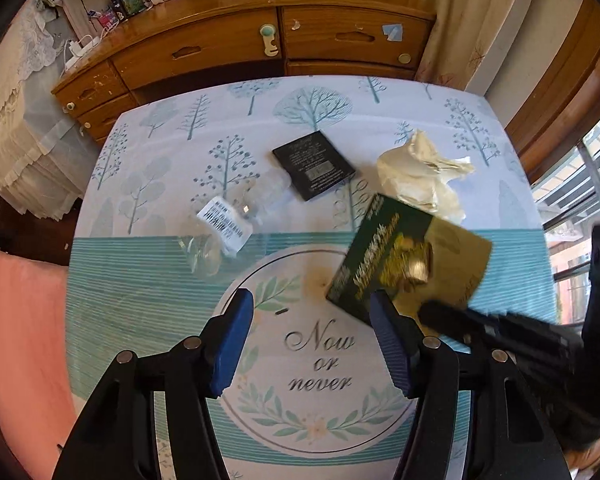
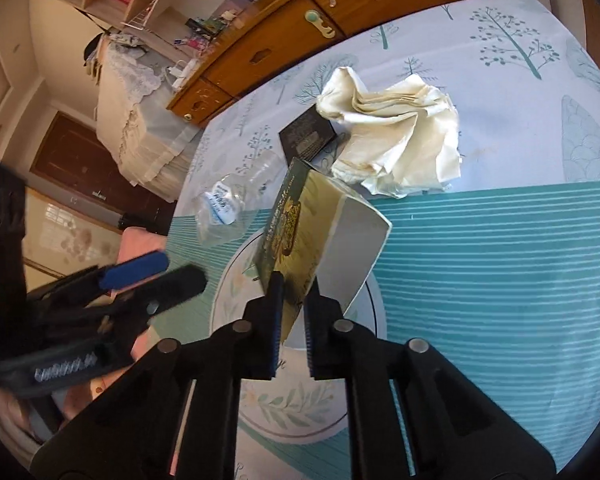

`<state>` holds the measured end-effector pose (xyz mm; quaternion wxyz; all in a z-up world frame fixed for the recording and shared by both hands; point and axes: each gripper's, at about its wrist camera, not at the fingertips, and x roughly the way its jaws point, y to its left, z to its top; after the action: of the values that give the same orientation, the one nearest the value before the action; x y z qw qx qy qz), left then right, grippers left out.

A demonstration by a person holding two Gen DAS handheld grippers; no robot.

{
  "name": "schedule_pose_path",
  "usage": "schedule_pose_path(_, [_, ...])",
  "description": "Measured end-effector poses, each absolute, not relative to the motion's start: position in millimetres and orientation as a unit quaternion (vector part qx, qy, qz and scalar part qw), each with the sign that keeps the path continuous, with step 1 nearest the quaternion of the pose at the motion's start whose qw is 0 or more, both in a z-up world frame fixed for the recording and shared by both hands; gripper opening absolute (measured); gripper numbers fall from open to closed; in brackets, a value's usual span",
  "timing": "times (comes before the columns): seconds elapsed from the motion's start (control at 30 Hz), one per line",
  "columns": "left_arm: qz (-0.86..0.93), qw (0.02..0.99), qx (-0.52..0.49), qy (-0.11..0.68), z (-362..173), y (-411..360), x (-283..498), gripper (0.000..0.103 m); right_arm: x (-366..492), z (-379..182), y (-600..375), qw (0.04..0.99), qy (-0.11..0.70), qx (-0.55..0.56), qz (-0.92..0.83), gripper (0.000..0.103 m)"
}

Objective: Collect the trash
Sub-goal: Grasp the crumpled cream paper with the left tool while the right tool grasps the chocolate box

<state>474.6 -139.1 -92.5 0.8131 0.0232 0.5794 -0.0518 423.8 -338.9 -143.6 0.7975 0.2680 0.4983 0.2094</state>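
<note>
Left wrist view: a desk covered in a tree-print cloth was seen, backed by a wooden dresser, with curtains off to the right. Four bits of trash were counted: one clear plastic bottle, one black packet, one crumpled paper wad, and one green-gold box. The left claw was held released above the cloth.

Right wrist view: same four items, and the box was lifted off the desk, pinched at its corner by the clenched right claw.

Left tool gapes beside green-gold box above table.
</note>
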Motion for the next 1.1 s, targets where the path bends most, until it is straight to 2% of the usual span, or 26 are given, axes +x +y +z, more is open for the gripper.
schedule_pose_path(0.1, [-0.066, 0.814, 0.014, 0.577, -86, -150, 485, 0.062, 405, -130, -356, 0.802, 0.489, 0.272, 0.205, 0.000])
schedule_pose_path(0.37, [-0.106, 0.801, -0.036, 0.588, -79, -183, 530, 0.062, 368, -97, -435, 0.821, 0.463, 0.304, 0.141, 0.000])
schedule_pose_path(0.4, [-0.109, 0.798, -0.046, 0.590, -80, -187, 537, 0.063, 365, -93, -444, 0.824, 0.458, 0.305, 0.132, 0.000])
schedule_pose_path(0.5, [-0.112, 0.787, -0.074, 0.602, -87, -194, 558, 0.076, 355, -85, -471, 0.835, 0.445, 0.307, 0.104, 0.000])
schedule_pose_path(0.77, [-0.078, 0.749, -0.176, 0.633, -131, -177, 599, 0.076, 353, -93, -498, 0.838, 0.440, 0.315, 0.073, 0.000])
schedule_pose_path(1.1, [-0.070, 0.720, -0.203, 0.660, -171, -190, 596, 0.076, 366, -106, -488, 0.834, 0.446, 0.318, 0.069, 0.000])
